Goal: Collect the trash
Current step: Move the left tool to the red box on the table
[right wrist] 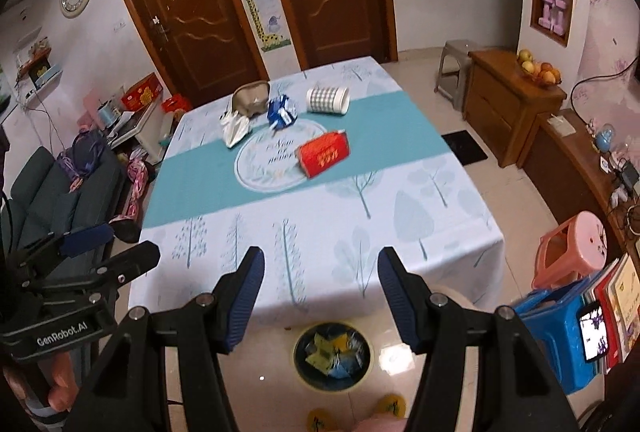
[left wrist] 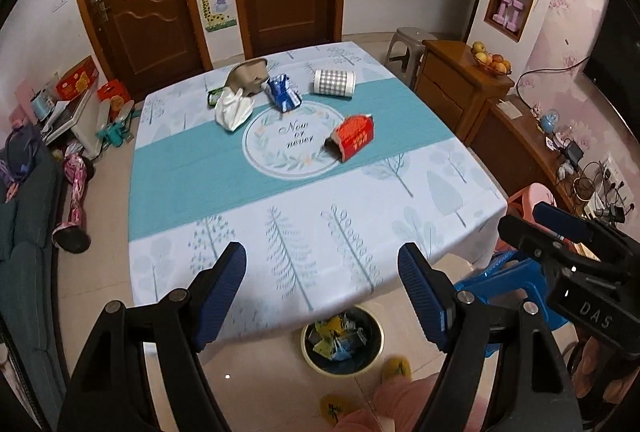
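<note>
Above near table edge | left gripper (left wrist: 322, 272), right gripper (right wrist: 320, 278) jaws released, empty | approach red carton (left wrist: 352, 137) squarely, straddle its narrow sides.

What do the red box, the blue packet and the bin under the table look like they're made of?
Red box: probably matte printed cardboard, with flat faces and an open flap end.
Blue packet: likely glossy plastic film, crumpled and catching light.
Bin: dark inside with a pale rim, perhaps plastic; the blur leaves that open.
</note>
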`<action>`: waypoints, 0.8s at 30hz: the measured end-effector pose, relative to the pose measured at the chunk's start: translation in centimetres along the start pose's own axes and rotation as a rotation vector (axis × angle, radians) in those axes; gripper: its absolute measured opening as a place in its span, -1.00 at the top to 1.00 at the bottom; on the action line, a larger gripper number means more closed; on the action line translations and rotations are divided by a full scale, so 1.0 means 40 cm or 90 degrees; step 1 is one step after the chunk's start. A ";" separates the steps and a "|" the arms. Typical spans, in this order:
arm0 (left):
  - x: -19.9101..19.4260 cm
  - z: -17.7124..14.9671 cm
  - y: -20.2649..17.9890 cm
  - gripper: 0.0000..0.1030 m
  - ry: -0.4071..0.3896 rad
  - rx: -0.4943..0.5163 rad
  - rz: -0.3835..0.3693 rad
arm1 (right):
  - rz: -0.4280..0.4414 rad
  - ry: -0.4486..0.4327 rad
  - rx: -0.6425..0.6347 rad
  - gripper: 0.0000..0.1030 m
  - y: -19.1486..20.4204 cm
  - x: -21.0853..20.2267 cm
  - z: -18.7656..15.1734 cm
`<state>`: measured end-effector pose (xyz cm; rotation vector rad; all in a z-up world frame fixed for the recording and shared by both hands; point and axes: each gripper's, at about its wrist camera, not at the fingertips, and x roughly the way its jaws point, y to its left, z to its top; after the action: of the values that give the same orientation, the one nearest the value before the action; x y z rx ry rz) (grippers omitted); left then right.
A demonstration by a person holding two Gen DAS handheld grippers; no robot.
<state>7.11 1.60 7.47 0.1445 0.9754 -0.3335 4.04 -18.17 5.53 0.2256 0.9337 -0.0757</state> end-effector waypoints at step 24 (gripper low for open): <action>0.746 0.420 -0.150 -0.49 0.219 0.055 0.035 | 0.114 0.169 -0.059 0.20 -0.247 0.561 0.395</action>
<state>33.67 -14.89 -7.80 0.3146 1.2949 -0.3061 28.21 -30.59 -5.02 0.2357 1.1732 0.1660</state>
